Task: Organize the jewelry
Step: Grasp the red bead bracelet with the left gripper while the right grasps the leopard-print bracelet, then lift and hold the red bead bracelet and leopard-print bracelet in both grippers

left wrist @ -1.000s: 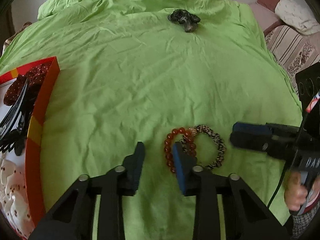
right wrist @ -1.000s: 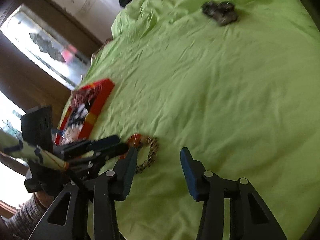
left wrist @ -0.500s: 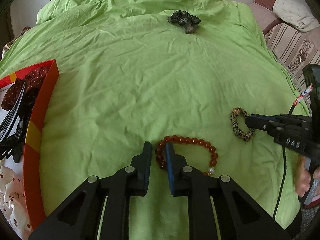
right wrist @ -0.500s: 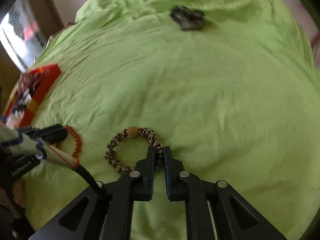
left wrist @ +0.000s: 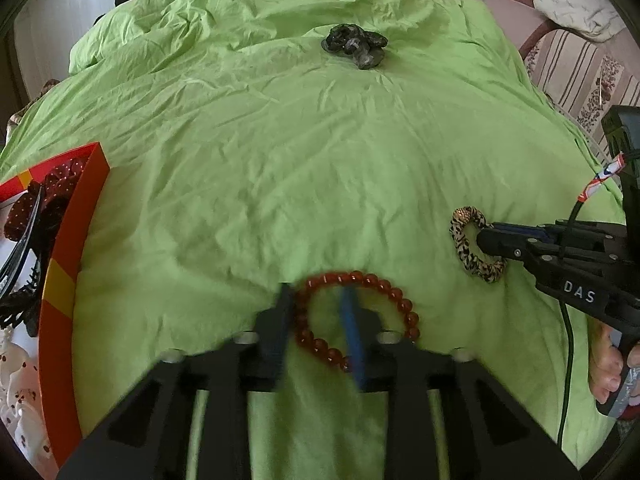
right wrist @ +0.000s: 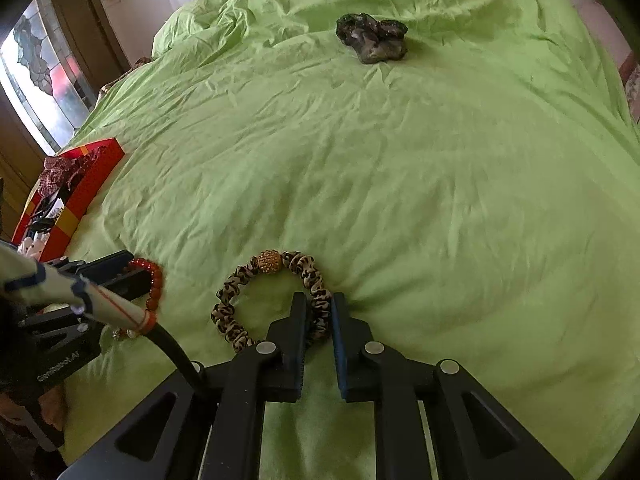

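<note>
A red bead bracelet (left wrist: pixel 376 280) lies on the green bedsheet (left wrist: pixel 280 152). My left gripper (left wrist: pixel 316 300) is shut on its left arc, with one finger outside the ring and the blue pad inside. In the right wrist view the red bead bracelet (right wrist: pixel 154 276) sits at the left gripper's (right wrist: pixel 128 268) tips. To its right lies a leopard-print fabric bracelet (right wrist: pixel 240 276) with a gold bead. My right gripper (right wrist: pixel 318 304) pinches its near right side, and its jaws are opening slightly with the band still between them. In the left wrist view the right gripper (left wrist: pixel 482 236) reaches into the leopard-print bracelet (left wrist: pixel 460 236).
A red and yellow box (left wrist: pixel 68 248) with hair accessories and a dark comb stands at the left edge; it is also in the right wrist view as the red box (right wrist: pixel 92 184). A dark scrunchie (left wrist: pixel 356 46) lies far back. A striped sofa (left wrist: pixel 576 76) is at the right.
Both grippers went from open to closed on their bracelets. The two bracelets, overlapping a second ago, now lie apart, the leopard one further right. The right gripper swung round to face the bed.
</note>
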